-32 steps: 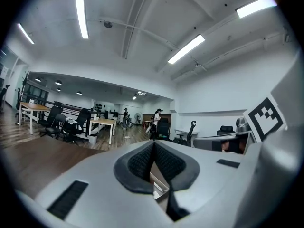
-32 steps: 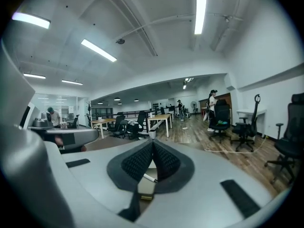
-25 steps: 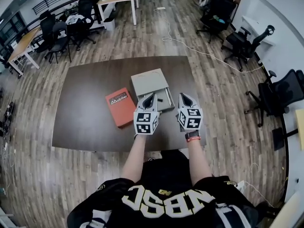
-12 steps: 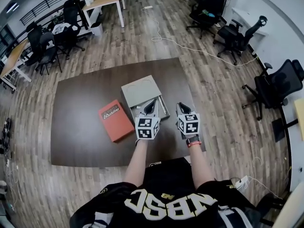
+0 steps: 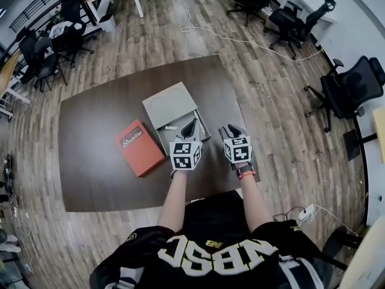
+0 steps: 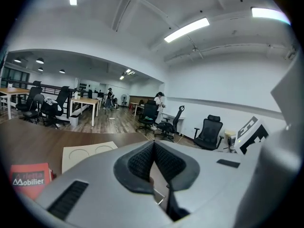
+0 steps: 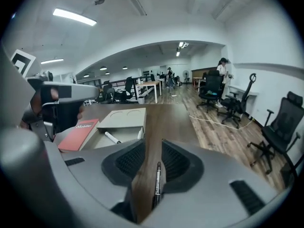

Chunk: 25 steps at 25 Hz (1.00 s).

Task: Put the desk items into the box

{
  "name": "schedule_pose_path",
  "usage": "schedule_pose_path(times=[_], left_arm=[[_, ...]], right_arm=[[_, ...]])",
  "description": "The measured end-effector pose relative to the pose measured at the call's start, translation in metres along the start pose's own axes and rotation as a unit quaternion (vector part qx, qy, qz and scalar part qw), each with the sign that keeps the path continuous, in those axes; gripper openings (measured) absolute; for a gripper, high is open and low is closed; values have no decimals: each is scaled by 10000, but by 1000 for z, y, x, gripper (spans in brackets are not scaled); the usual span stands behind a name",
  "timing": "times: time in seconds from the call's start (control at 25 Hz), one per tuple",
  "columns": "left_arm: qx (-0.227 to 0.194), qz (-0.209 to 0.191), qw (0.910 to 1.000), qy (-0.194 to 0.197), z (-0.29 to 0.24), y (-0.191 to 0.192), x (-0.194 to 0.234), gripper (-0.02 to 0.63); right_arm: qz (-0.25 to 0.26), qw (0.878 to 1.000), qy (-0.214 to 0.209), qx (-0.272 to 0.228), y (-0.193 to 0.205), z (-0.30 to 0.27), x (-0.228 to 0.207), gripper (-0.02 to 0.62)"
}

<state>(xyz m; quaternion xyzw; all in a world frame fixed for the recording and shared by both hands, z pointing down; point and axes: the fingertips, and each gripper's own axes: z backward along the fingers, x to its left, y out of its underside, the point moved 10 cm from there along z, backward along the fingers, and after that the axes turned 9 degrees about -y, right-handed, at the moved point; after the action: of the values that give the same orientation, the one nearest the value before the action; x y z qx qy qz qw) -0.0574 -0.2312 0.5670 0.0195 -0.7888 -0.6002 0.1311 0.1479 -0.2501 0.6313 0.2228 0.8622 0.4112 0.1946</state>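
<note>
A grey open box [image 5: 194, 120] lies mid-table with its lid [image 5: 170, 103] joined at the far side. A white marker [image 5: 170, 127] lies inside it. My left gripper [image 5: 191, 125] hovers over the box's near end; its pads [image 6: 153, 148] meet with nothing between them. My right gripper [image 5: 230, 129] is just right of the box, above bare table. Its jaws [image 7: 151, 175] are opening, and a black pen [image 7: 157, 182] lies between them, close along the right pad. In the right gripper view the box [image 7: 127, 139] and marker [image 7: 113, 137] sit ahead to the left.
A red book [image 5: 139, 147] lies left of the box, also seen as the red book [image 7: 78, 133] and the red book [image 6: 29, 180]. The brown table [image 5: 102, 179] has its near edge just behind my grippers. Office chairs [image 5: 349, 89] and desks stand around on the wooden floor.
The head view has shifted, so the table sits higher and more to the left. Both grippers stay at the box's near end. The right gripper's tips look parted now.
</note>
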Motion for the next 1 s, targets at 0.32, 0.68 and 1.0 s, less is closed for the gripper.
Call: schedule_pose_path(times=[0.32, 0.68, 1.0], left_arm=[[384, 104, 9992, 18, -24, 19, 0, 14], [548, 266, 9981, 44, -29, 29, 7, 14], [633, 138, 9977, 199, -31, 34, 3, 14]], right_arm=[[-211, 9964, -73, 821, 40, -35, -20, 127], [-142, 9890, -28, 1470, 79, -56, -12, 163], [-171, 9874, 52, 1570, 96, -67, -8, 134]])
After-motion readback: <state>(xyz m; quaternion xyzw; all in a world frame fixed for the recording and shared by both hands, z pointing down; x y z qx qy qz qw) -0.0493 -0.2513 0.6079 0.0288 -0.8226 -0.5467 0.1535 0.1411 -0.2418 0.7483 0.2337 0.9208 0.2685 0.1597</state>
